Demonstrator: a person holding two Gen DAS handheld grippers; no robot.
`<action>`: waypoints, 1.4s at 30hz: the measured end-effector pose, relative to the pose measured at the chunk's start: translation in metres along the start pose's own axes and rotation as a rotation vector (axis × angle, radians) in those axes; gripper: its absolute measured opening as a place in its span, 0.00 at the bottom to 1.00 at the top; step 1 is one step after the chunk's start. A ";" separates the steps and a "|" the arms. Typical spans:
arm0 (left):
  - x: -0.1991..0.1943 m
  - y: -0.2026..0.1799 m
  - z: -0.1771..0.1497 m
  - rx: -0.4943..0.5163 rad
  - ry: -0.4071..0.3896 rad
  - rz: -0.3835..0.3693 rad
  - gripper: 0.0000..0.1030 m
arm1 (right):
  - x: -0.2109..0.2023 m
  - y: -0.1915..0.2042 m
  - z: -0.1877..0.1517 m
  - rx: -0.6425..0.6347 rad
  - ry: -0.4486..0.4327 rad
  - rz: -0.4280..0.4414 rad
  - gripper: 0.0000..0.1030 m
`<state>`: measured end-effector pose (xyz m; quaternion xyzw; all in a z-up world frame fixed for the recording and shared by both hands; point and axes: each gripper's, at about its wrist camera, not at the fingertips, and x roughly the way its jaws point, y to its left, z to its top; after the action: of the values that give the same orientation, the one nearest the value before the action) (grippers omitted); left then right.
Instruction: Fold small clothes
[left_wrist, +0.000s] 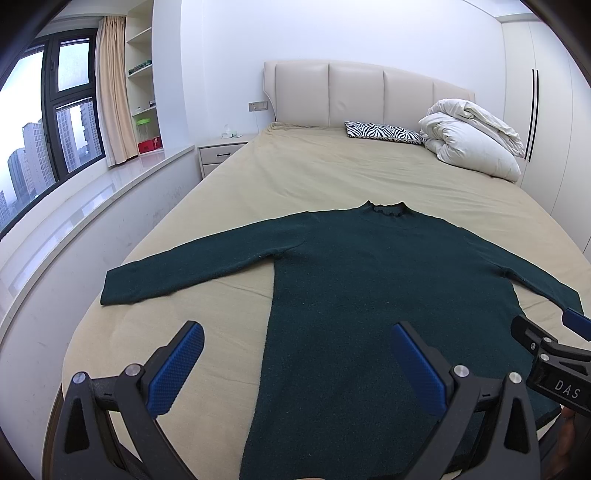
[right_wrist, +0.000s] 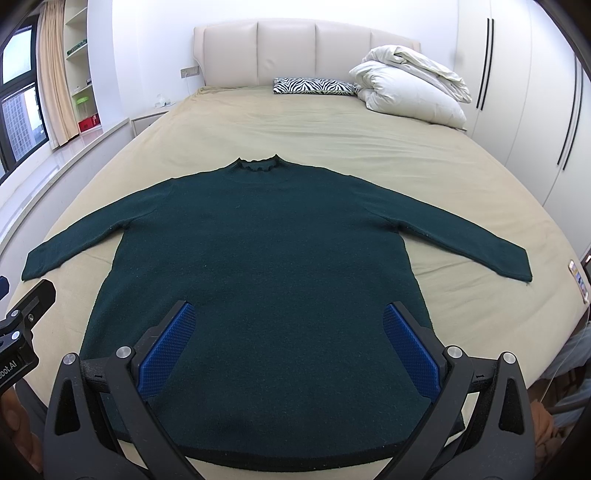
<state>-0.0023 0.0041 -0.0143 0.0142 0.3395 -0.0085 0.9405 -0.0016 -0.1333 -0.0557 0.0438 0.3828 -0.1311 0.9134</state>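
A dark green sweater (left_wrist: 369, 280) (right_wrist: 266, 251) lies flat on the beige bed (left_wrist: 295, 170) (right_wrist: 295, 125), collar toward the headboard, both sleeves spread out to the sides. My left gripper (left_wrist: 297, 334) hovers open above the sweater's lower left edge, with blue pads (left_wrist: 177, 365) wide apart and nothing between them. My right gripper (right_wrist: 290, 314) hangs open over the sweater's lower middle, near the hem, also holding nothing. The right gripper's body also appears in the left wrist view at the right edge (left_wrist: 554, 354). The left gripper's body shows at the left edge (right_wrist: 22, 317) of the right wrist view.
A zebra-print pillow (left_wrist: 384, 133) (right_wrist: 314, 85) and a bundled white duvet (left_wrist: 472, 136) (right_wrist: 410, 85) sit by the padded headboard (left_wrist: 369, 92). A window ledge (left_wrist: 92, 192) and nightstand (left_wrist: 221, 151) run along the left. Wardrobe doors (right_wrist: 524, 92) stand right. A phone (right_wrist: 578, 280) lies at the bed's right edge.
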 end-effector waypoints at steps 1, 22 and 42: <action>0.000 0.000 0.000 0.000 -0.001 0.001 1.00 | 0.000 0.000 0.000 0.000 0.000 -0.001 1.00; 0.003 0.003 -0.007 -0.007 0.014 -0.017 1.00 | 0.002 0.001 -0.003 0.002 0.005 -0.001 1.00; 0.041 -0.059 -0.012 0.202 -0.035 -0.047 1.00 | 0.106 -0.367 -0.068 0.956 -0.002 0.052 1.00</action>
<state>0.0197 -0.0546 -0.0509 0.1010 0.3208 -0.0650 0.9395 -0.0768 -0.4955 -0.1711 0.4686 0.2776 -0.2696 0.7942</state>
